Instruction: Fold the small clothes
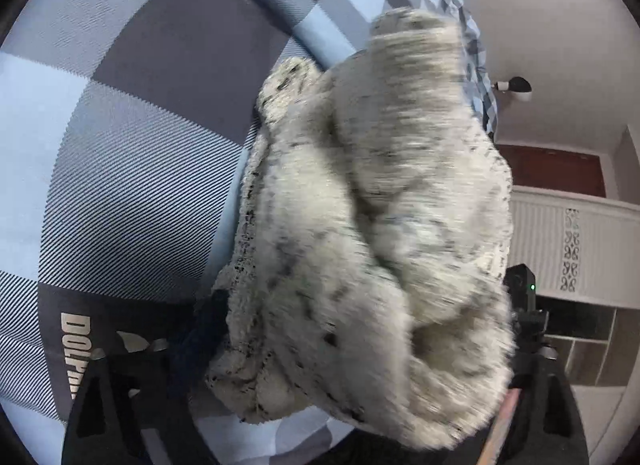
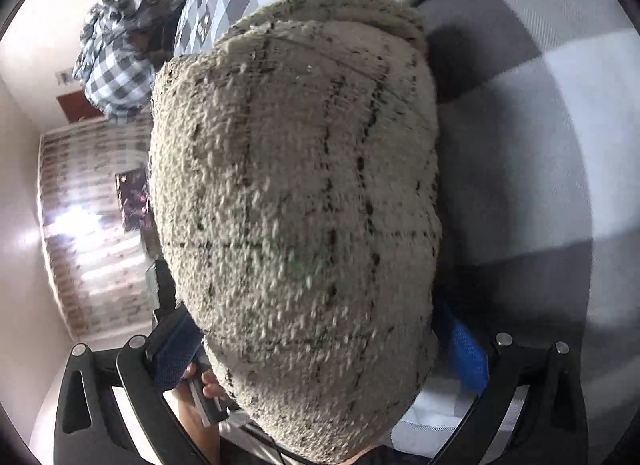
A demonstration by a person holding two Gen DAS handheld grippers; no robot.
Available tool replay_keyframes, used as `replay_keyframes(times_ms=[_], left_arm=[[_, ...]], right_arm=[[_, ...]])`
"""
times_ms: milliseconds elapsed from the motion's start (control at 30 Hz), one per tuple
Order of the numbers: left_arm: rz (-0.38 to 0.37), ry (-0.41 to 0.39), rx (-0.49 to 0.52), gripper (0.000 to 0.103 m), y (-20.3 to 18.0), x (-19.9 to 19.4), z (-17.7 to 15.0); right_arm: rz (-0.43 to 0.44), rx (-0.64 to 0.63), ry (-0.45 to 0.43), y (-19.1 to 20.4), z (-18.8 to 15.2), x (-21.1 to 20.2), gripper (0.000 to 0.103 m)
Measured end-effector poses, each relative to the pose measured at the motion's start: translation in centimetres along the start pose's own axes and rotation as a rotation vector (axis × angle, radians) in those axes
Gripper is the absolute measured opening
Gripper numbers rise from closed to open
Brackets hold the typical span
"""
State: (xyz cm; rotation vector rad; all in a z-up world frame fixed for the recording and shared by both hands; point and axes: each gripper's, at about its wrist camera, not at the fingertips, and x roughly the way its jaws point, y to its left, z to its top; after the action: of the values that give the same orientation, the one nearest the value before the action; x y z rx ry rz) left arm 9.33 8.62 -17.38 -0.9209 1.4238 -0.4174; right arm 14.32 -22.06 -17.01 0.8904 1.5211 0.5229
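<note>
Fuzzy cream cloth (image 1: 372, 217) with thin dark lines fills the middle of both pics. It is a small knitted piece of clothing, bunched up in folds in the left wrist view & looking like one big rounded lump (image 2: 296, 205) in the right wrist view. It sits over a checked bed sheet (image 1: 120, 137) – grey, white & light blue squares.

Left gripper (image 1: 320, 405): its black arms show at the bottom corners, standing wide apart, with the cloth lump between them. The tips are hidden by the cloth, so I can't tell if they pinch it.

Right gripper (image 2: 320, 357): black arms wide apart too, w/ blue pads (image 2: 176, 349) on each side of the cloth. The pads sit right beside the lump – can't tell if they press on it.

A hand (image 2: 204, 385) shows low in the right wrist view, holding the other gripper's grip. More checked cloth (image 2: 116, 65) is piled far back. A patterned curtain (image 2: 88, 225) hangs at the left.
</note>
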Motion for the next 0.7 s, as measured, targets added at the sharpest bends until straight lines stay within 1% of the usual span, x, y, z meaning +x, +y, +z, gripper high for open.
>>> replay_keyframes(times_ms=[33,167,200,233,300,400,500,600,700], left_arm=[[0.006,-0.008,0.009,0.077,-0.3,-0.1,0.0],[0.030,-0.023,0.059,0.065,-1.6,-0.3,-0.3],[0.041,-0.037,0.081,0.061,-2.3,-0.6,-0.3],[0.054,-0.057,0.106,0.059,-3.1,-1.0,-0.5],[0.070,-0.094,0.150,0.056,-4.8,-2.0,-1.2],[0.063,-0.152,0.233,0.055,-7.7,-3.6,-2.1],[0.030,-0.201,0.298,0.055,-10.1,-5.0,-1.8],[0.018,-0.252,0.344,0.055,-12.0,-5.9,-0.2],[0.015,-0.276,0.359,0.055,-13.8,-5.9,3.6]], right_arm=[[0.004,-0.006,-0.005,0.1,0.0,0.2,0.102],[0.036,-0.015,0.023,0.0,0.3,0.5,0.102],[0.043,-0.005,0.006,0.0,0.1,0.2,0.101],[0.042,-0.006,-0.031,0.3,-0.3,-0.4,0.098],[0.030,-0.035,-0.087,1.3,-0.9,-1.5,0.084],[0.047,-0.107,-0.172,3.2,-2.1,-3.6,0.078],[0.070,-0.174,-0.250,4.4,-2.2,-5.7,0.077],[0.073,-0.257,-0.320,6.4,-0.8,-7.2,0.077],[0.066,-0.297,-0.370,7.8,2.1,-7.7,0.077]])
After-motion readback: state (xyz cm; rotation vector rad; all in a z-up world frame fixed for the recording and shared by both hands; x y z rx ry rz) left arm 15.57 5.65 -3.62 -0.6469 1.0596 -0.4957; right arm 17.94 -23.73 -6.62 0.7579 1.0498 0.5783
